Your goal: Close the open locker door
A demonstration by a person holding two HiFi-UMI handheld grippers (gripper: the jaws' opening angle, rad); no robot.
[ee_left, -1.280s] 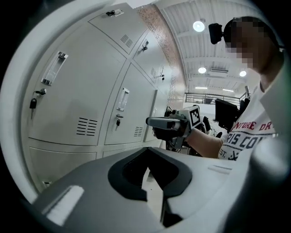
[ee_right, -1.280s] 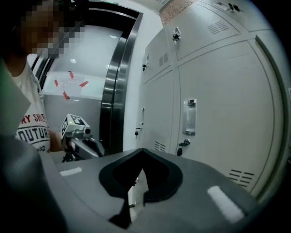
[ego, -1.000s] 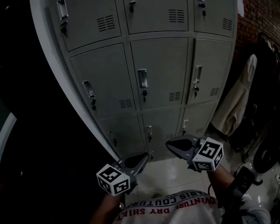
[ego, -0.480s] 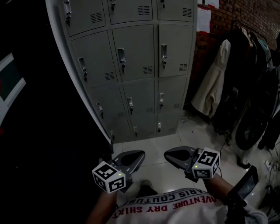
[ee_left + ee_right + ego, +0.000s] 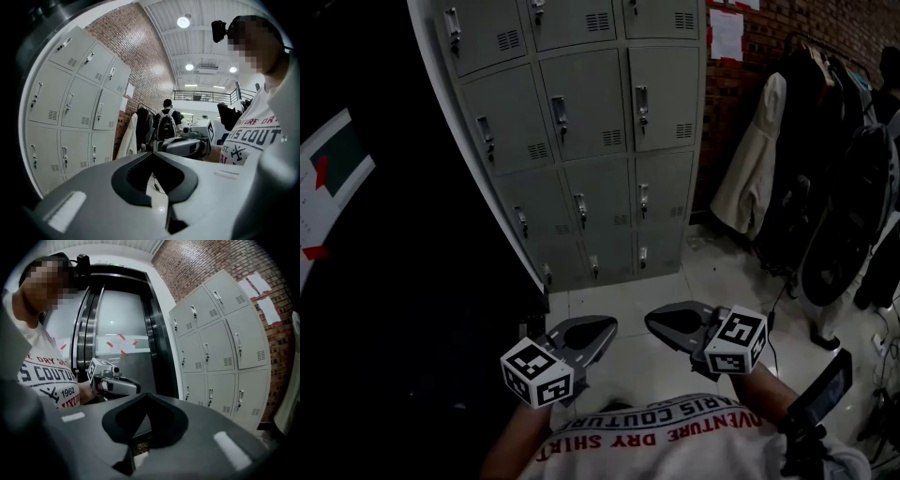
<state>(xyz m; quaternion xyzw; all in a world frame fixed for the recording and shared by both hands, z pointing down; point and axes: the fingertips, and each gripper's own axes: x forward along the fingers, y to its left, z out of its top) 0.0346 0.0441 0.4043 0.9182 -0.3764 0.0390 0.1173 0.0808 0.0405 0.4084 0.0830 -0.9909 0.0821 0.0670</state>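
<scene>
A grey bank of lockers (image 5: 581, 141) stands ahead on the tiled floor, and every door I can see lies flush with its frame. The same lockers (image 5: 70, 108) fill the left of the left gripper view, and the lockers (image 5: 220, 348) show at the right of the right gripper view. My left gripper (image 5: 605, 328) hangs low by my shirt, well short of the lockers, shut with nothing in it. My right gripper (image 5: 652, 319) is level with it, also shut and empty. The two tips point toward each other, a short gap apart.
A pale coat (image 5: 750, 159) and dark clothes hang on a rack right of the lockers. A brick wall (image 5: 769, 37) carries paper notices. A dark lift door (image 5: 117, 333) stands to the left. A person with a backpack (image 5: 165, 124) stands far off.
The lockers have drawn away and look smaller, with more floor and the coat rack in view. Both grippers stay low, shut, in about the same place.
</scene>
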